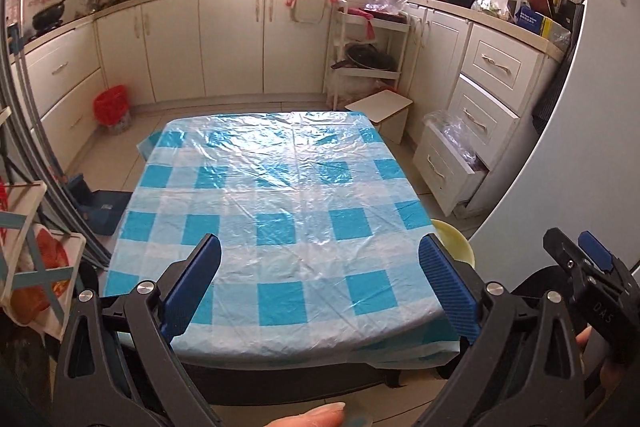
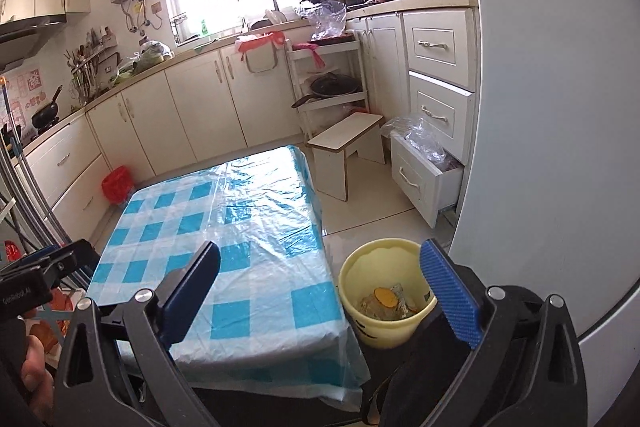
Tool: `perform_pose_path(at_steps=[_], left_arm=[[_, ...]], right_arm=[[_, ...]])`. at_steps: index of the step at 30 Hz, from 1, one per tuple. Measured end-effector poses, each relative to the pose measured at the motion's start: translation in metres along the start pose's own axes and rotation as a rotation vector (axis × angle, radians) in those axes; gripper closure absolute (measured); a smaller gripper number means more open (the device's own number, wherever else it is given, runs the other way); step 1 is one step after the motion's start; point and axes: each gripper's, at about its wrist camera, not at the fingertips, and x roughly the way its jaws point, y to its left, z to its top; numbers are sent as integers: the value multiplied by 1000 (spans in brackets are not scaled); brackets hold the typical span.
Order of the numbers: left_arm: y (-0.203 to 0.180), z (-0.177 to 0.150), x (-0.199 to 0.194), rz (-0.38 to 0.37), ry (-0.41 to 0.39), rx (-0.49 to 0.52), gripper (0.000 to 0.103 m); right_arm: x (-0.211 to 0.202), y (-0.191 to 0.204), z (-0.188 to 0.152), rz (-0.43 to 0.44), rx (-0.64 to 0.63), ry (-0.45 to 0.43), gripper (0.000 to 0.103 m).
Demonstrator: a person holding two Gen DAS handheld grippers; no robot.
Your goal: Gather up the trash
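Holding scraps, yellow bin [image 2: 384, 323] beside checkered table [image 2: 224, 227].

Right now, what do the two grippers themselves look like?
Both match: the left gripper and right gripper have black frames with silver pivot bolts and fingers faced in ribbed blue pads. Each body carries small white lettering, and bare fingertips show at the frame edges.

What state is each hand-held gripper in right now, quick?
Left hand-held gripper: open, holding nothing, above the checked tablecloth.
Right hand-held gripper: open, holding nothing, near the yellow bin.
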Motion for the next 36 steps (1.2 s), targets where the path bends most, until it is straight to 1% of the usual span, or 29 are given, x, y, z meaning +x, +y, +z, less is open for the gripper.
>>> perform_pose_path(at_steps=[4, 8, 13, 16, 19, 21, 25, 28, 32, 36], left_arm=[[17, -10, -20, 11, 6, 1, 8], [30, -23, -40, 69, -13, 10, 8], [41, -34, -61, 124, -36, -11, 8], [48, -36, -68, 133, -43, -34, 8], [53, -36, -71, 126, -51, -57, 8], [54, -37, -74, 115, -70, -74, 8], [47, -39, -76, 151, -89, -32, 8], [42, -39, -77, 150, -91, -10, 8], [38, -37, -75, 149, -74, 16, 8], [37, -37, -73, 152, -60, 15, 8]], right_arm=[[-17, 14, -10, 12, 15, 30, 7], [-36, 28, -22, 34, 32, 14, 7], [-47, 49, -34, 71, -14, 1, 7], [-45, 55, -37, 82, -24, 16, 7], [-45, 56, -40, 86, -27, 23, 7], [-46, 57, -41, 88, -28, 26, 7], [-47, 56, -42, 89, -25, 22, 7], [-47, 55, -42, 87, -22, 16, 7], [-48, 54, -42, 81, -25, 5, 7], [-47, 55, -41, 75, -31, -3, 7]])
